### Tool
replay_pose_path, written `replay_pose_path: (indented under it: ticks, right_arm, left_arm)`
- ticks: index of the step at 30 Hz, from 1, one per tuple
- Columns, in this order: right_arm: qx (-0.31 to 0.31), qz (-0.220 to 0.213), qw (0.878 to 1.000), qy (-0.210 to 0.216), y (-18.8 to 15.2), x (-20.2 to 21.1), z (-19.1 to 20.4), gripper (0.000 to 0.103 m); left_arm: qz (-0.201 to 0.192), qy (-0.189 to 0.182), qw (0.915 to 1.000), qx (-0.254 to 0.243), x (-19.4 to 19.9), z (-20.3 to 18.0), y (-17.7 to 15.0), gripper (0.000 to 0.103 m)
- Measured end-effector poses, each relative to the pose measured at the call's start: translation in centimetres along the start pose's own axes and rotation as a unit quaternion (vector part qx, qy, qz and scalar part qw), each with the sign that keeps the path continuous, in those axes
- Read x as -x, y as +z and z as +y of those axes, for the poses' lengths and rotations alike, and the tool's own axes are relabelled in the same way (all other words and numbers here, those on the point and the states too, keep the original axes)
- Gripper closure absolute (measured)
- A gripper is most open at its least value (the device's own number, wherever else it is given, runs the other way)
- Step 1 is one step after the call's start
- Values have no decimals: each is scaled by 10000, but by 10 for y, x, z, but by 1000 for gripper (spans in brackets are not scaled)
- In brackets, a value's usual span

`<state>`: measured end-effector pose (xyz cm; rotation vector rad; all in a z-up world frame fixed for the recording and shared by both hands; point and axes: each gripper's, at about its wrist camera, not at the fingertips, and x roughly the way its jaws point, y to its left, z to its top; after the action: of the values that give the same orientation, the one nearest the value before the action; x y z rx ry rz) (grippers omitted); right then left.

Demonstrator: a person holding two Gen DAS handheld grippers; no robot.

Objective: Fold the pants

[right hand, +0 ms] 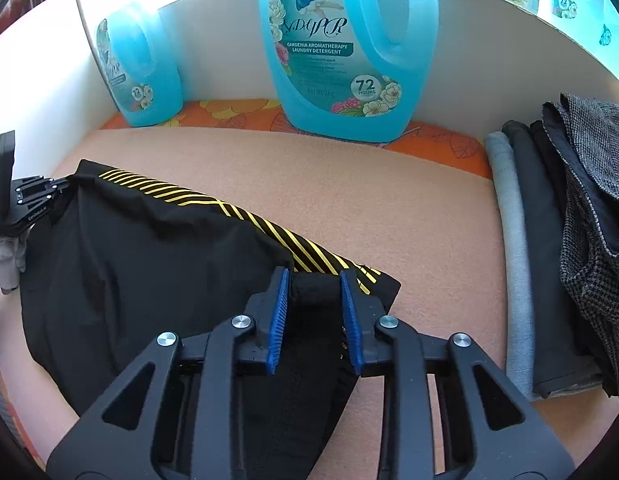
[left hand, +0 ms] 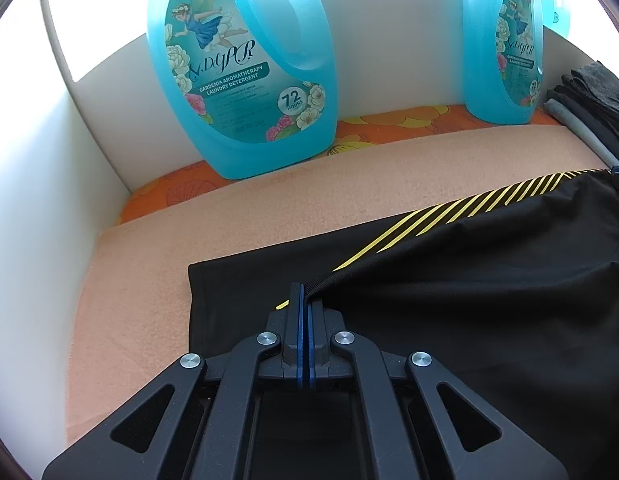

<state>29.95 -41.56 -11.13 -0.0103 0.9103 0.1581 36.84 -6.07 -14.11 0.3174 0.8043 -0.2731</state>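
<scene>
The left claw is clamped on the black pants' edge; the right claw stands apart around the waistband.

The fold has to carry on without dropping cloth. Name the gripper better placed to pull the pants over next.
Left gripper: its jaws are shut on the black pants. The right gripper stands open around the waistband, gripping nothing.

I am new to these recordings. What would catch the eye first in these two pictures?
First, the big blue detergent bottles standing at the back against the white wall. Then the black pants with yellow stripes, spread on the peach-coloured mat. To the right lies a stack of folded grey and dark clothes.
</scene>
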Motion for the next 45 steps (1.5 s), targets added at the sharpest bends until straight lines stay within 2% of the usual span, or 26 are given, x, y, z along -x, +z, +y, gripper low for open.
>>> replay_pose_path:
  ticks: [1,2,5,9,12,14,15,16,20,23,26,27,28,29,30,31,35,39,42,45]
  right_arm:
    - [-11,-47,10000,-34,0,3,0,97]
    - [-76,-129,9999,-76,2,5,-2,98]
    - [-189,-318,9991,-210,9,13,-12,98]
    - [-257,-299,9983,-427,15,6,-19,99]
    - [-319,-241,9982,-455,18,-2,-20,99]
    - [-268,-203,9982,-493,17,-5,-18,99]
    - [-232,-182,9983,-506,18,-7,-16,99]
    - [-204,-169,9982,-545,18,-8,-16,99]
    - [-210,-154,9980,-579,20,-11,-15,99]
    - [-148,-138,9979,-612,20,-10,-13,98]
    - [-125,-107,9979,-628,18,-6,-13,98]
    - [-189,-96,9979,-604,18,-4,-15,92]
    - [-272,-122,9980,-556,17,0,-17,78]
    - [-358,-170,9977,-545,14,5,-20,68]
    - [-444,-220,9972,-561,11,11,-22,52]
    - [-511,-252,9969,-534,6,18,-24,47]
    - [-750,-126,9959,-480,-18,38,-25,46]
    - [-1156,-28,9926,-359,-48,54,-23,39]
    - [-1436,104,9894,-192,-66,59,-18,32]
    - [-1643,281,9860,-8,-80,58,-13,30]
  left_arm:
    - [-40,10,10000,1,2,0,1,103]
    - [-77,25,10000,-4,5,0,3,103]
    - [-117,87,9999,-29,5,2,10,103]
    - [-26,173,9998,-92,-7,1,17,103]
    - [91,254,9996,11,-13,8,18,97]
    - [165,229,9995,163,-12,18,19,84]
    - [182,262,9993,218,-9,25,19,70]
    - [139,336,9990,262,-5,31,19,67]
    - [-96,797,9951,584,22,66,18,67]
    - [-172,970,9912,883,38,93,14,67]
    - [-205,1113,9900,848,51,101,4,67]
    - [-204,1087,9904,826,54,100,0,67]
    - [-201,1025,9916,768,57,96,-5,67]
    - [-192,977,9927,682,61,91,-10,67]
    - [-178,917,9938,602,63,84,-16,67]
    - [-183,807,9952,527,68,77,-22,67]
    - [-159,375,9987,301,81,47,-48,67]
    - [-193,-261,9994,87,98,9,-68,67]
    - [-292,-842,9957,-259,111,-33,-77,67]
    - [-363,-1307,9870,-860,123,-80,-85,67]
